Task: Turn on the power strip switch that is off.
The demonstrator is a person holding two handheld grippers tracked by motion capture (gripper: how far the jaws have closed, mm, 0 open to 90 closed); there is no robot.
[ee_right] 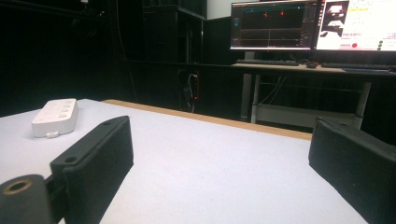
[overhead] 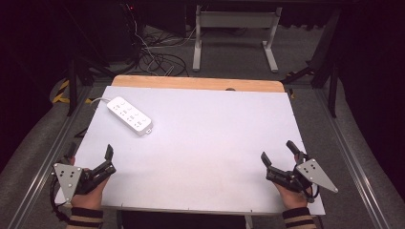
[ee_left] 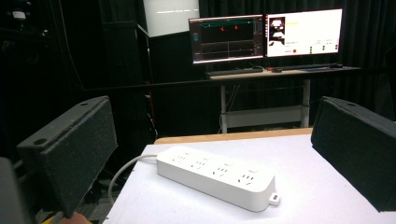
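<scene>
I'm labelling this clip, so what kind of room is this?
Probably a lab set up for recording: black curtains behind, two lit monitors on a desk, and a work table holding just a power strip.

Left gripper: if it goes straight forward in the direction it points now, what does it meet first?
Probably the white power strip. In the left gripper view it lies between the open jaws of the left gripper, with bare table before it. Depth is hard to judge, so it might pass slightly to one side.
</scene>
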